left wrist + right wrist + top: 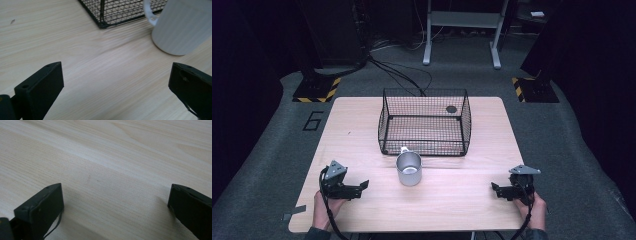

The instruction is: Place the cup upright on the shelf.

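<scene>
A metal mug [409, 168] stands upright mid-table, just in front of the black wire basket [424, 122]; its handle points toward the basket. In the left gripper view the mug [180, 27] looks white and sits ahead at the upper right, past a corner of the basket [117, 12]. My left gripper [362, 186] rests low at the table's front left, open, nothing between its jaws, aimed toward the mug. My right gripper [495, 189] rests at the front right, open and empty, over bare wood.
The wooden table [362, 130] has bare surface on both sides of the basket and between the grippers. A small dark disc [451, 109] lies inside the basket at its far right. Beyond the table are floor cables and a white stand.
</scene>
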A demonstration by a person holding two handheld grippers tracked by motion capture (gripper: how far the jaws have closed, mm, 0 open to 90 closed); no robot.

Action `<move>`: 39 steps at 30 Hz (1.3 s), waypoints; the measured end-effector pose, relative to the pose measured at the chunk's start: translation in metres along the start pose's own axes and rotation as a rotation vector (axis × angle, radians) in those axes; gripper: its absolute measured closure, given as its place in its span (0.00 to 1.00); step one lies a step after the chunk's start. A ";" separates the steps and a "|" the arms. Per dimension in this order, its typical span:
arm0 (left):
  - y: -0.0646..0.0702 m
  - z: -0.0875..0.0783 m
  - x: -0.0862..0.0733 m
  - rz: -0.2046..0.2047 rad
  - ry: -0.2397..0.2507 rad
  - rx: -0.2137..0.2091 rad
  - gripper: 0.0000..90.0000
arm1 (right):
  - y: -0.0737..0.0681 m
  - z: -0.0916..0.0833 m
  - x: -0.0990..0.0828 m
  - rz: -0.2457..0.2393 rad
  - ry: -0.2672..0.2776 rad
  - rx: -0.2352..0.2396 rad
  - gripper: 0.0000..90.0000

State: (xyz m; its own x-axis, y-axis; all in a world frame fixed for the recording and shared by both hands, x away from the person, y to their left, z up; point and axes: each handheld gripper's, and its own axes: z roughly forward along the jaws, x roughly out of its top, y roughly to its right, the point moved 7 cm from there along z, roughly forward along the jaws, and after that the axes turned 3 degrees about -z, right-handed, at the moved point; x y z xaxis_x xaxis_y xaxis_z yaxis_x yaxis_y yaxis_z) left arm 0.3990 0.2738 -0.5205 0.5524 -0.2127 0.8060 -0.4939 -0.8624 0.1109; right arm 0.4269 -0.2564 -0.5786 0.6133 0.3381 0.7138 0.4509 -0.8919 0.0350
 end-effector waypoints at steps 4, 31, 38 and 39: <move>0.013 0.003 0.008 0.026 -0.002 -0.031 0.00 | 0.000 0.000 0.000 -0.001 0.000 0.001 0.00; 0.083 0.033 0.063 0.168 0.049 -0.212 0.00 | 0.000 0.000 0.000 -0.002 0.000 0.002 0.00; 0.097 0.048 0.074 0.178 0.073 -0.254 0.00 | 0.000 0.000 0.000 -0.002 0.000 0.002 0.00; 0.097 0.048 0.074 0.178 0.073 -0.254 0.00 | 0.000 0.000 0.000 -0.002 0.000 0.002 0.00</move>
State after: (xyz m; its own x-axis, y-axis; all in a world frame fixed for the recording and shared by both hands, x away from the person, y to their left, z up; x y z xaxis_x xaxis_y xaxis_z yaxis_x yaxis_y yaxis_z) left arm 0.4245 0.1525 -0.4782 0.3974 -0.3087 0.8642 -0.7352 -0.6707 0.0985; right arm 0.4270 -0.2565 -0.5786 0.6122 0.3397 0.7140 0.4533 -0.8907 0.0352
